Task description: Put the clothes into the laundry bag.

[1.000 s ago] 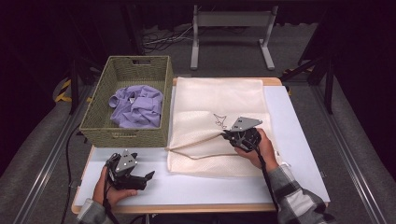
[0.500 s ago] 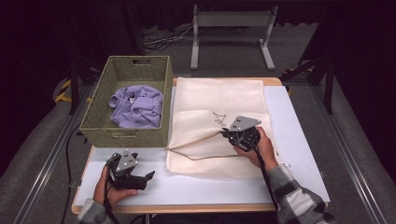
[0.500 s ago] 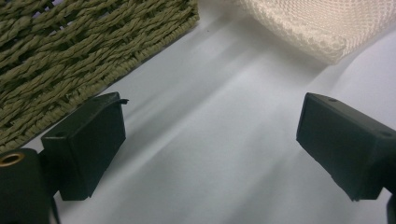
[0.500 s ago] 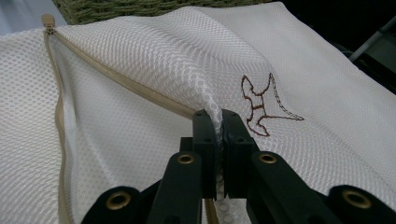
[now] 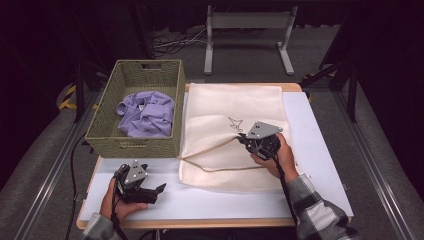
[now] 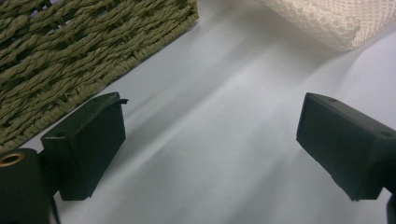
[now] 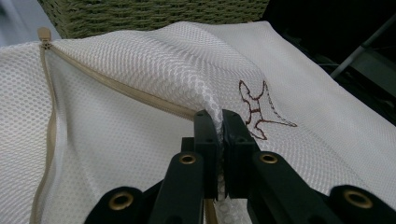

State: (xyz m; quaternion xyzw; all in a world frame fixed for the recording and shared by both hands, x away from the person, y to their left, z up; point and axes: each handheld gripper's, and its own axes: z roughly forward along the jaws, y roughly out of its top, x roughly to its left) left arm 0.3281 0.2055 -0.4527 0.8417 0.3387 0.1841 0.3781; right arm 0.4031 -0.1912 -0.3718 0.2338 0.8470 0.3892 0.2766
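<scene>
A cream mesh laundry bag [image 5: 235,105] lies flat on the white table [image 5: 320,150], with a brown stitched figure [image 7: 257,109] on its top layer. My right gripper [image 5: 243,140] is shut on a fold of that top layer, right beside the zipper [image 7: 116,86], and holds it raised so the bag's mouth gapes toward the basket. In the right gripper view the mesh [image 7: 116,140] is pinched between the jaws of the right gripper [image 7: 220,122]. My left gripper [image 5: 152,192] rests on the table at the front left, open, with nothing between the jaws of the left gripper [image 6: 210,135].
A woven green basket [image 5: 132,145] stands at the table's left rear and holds a crumpled purple garment [image 5: 147,112]. Its wall [image 6: 70,46] is close to the left gripper. A corner of the bag [image 6: 327,18] lies ahead of it. A metal stand [image 5: 245,22] is behind the table.
</scene>
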